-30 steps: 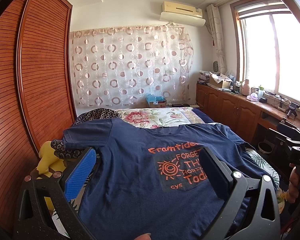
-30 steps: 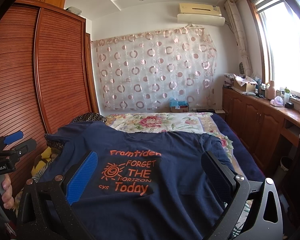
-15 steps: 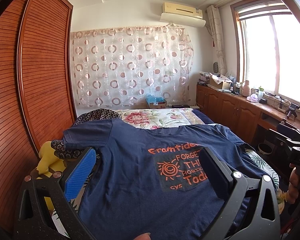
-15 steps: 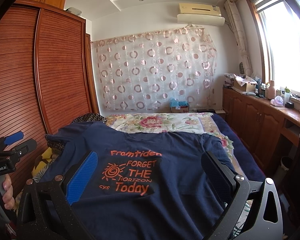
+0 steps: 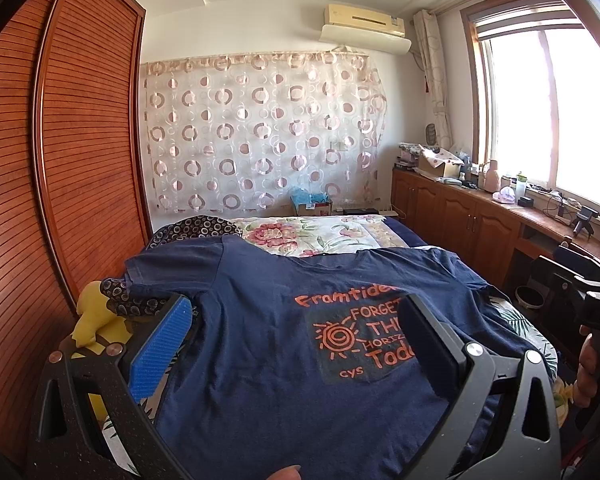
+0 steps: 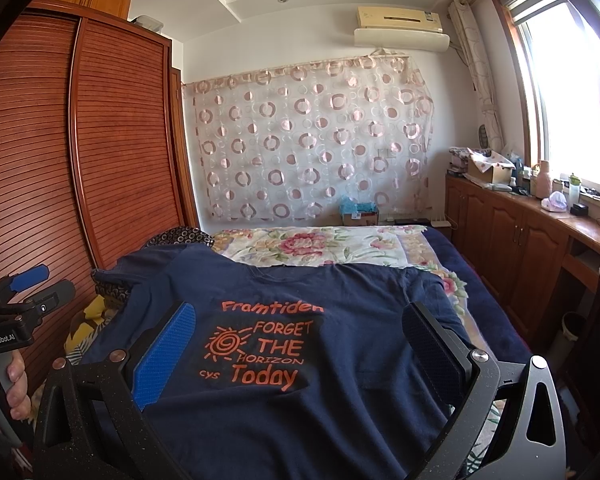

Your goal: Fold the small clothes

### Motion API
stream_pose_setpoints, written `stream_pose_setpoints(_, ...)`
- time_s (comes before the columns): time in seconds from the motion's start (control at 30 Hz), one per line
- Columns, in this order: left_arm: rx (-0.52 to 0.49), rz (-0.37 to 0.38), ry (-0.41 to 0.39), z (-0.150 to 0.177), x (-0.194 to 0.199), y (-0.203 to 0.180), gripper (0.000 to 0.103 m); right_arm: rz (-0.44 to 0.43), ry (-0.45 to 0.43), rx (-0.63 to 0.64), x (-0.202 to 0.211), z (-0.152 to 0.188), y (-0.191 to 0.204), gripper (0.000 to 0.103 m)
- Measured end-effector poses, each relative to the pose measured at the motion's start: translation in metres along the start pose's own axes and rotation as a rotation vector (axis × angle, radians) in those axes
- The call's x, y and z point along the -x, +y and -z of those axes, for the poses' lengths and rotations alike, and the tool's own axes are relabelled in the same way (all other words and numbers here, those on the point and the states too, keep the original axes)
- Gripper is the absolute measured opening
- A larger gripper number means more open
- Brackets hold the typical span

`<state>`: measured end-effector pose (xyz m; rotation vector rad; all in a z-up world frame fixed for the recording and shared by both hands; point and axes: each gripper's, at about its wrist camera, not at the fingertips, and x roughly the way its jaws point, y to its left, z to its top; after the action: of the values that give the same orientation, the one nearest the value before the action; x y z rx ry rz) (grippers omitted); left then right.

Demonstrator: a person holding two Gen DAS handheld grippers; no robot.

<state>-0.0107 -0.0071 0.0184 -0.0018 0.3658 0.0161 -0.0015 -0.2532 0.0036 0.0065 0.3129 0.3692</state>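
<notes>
Navy T-shirt [image 6: 300, 360] is laid flat on bed [image 6: 320, 246]; left gripper [image 5: 292, 344] and right gripper [image 6: 296, 348] are held above it, jaws spread, nothing grasped.

— What was the T-shirt [image 6: 340, 400] made of?
— Soft, matt navy cloth, lightly creased, with an orange print that looked flat and slightly rubbery. The bedspread [image 6: 320, 244] above it in the frame was floral woven cloth, also matt.

— And the grippers?
— The left gripper [image 5: 296, 344] and right gripper [image 6: 296, 344] had black speckled, matt plastic frames with small shiny metal screws. One finger pad [image 6: 164, 356] on each was blue, ribbed and rubbery; the other was dark and finely textured.

— The left of the frame?
— The wardrobe [image 6: 112, 152] was reddish slatted wood with a low sheen. The curtain [image 6: 312, 140] at centre was thin, sheer cloth with glossy rings. The cabinets [image 6: 512, 240] at right were varnished wood.
</notes>
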Motion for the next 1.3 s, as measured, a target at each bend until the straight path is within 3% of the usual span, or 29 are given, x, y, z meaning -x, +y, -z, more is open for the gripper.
stream_pose_setpoints(0.4, 0.010, -0.031, 0.042, -0.003, -0.006, 0.007, 0.103, -0.018, 0.011, 0.010, -0.020, 0.007, 0.003, 0.103)
stream_pose_setpoints(0.9, 0.038, -0.102, 0.134, 0.015, -0.054, 0.073, 0.103, -0.060, 0.095, 0.061, -0.066, 0.004, 0.007, 0.103)
stream_pose_setpoints(1.2, 0.041, -0.101, 0.196, 0.020, -0.091, 0.123, 0.103, -0.153, 0.113, 0.095, -0.090, 0.000, -0.003, 0.103)
stream_pose_setpoints(1.3, 0.066, -0.069, 0.233, 0.019, -0.108, 0.141, 0.101, -0.169, 0.124, 0.111, -0.102, -0.002, -0.006, 0.103)
